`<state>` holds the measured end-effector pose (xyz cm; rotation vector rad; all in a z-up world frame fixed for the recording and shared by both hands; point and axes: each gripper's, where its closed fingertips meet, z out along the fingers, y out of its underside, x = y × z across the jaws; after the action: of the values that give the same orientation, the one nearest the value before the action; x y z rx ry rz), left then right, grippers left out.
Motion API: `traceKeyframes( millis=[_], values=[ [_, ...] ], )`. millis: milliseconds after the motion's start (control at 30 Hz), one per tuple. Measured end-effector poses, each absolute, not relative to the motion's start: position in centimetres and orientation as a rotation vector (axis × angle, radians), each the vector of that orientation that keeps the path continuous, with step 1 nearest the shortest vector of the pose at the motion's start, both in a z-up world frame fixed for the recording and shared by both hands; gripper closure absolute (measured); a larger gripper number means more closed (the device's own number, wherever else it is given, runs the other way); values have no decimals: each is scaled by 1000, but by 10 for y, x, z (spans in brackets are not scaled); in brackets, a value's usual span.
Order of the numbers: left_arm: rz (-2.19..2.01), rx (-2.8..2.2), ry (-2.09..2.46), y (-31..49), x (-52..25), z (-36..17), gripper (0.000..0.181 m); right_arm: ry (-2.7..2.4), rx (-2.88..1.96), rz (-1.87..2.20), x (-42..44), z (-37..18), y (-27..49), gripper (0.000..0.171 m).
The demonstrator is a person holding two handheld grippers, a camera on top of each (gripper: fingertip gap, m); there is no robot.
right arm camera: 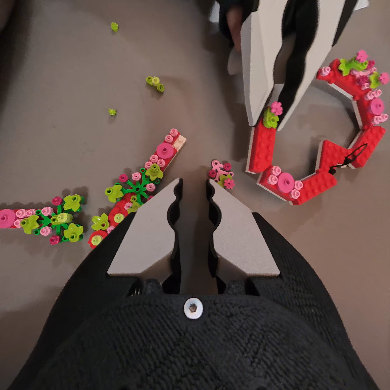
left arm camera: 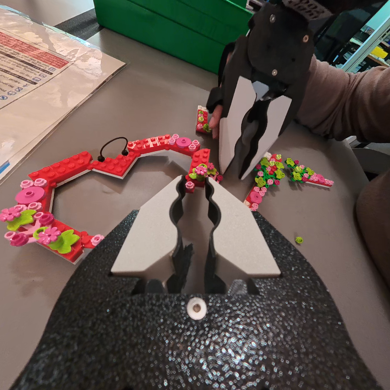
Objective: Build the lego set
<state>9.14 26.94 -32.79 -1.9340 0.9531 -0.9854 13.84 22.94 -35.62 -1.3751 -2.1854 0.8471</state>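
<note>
- The left gripper (left arm camera: pixel 194 180) pointed down at the end of the red lego frame (left arm camera: pixel 198 166); its jaws stood apart, one on each side of that end, closed on nothing.
- The right gripper (right arm camera: pixel 194 182) hovered just beside the same end of the frame, jaws parted and empty, tips aimed at the table.
- A sleeved forearm (left arm camera: pixel 337 105) reached in behind the right gripper, its fingers (left arm camera: pixel 215 120) wrapped around the black body.

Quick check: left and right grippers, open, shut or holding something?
Left gripper: open, straddling the end of the red frame, not clamped.
Right gripper: open, empty, above the table.
</note>
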Motion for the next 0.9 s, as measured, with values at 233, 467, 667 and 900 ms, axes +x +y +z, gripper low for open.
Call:
traceKeyframes(
  millis=[233,467,667,900],
  values=[
    [-985,-1935,955,269,92,-328,165,-2108,-1416,779,141,-353,251,149],
    [-981,-1935,959,269,92,-329,165,-2060,-1394,830,134,-351,251,139],
    [-980,-1936,961,269,92,-329,165,-2130,-1384,881,140,-352,240,149],
    [-975,-1938,968,269,92,-330,165,-2073,-1381,855,132,-351,245,146]
  ],
)
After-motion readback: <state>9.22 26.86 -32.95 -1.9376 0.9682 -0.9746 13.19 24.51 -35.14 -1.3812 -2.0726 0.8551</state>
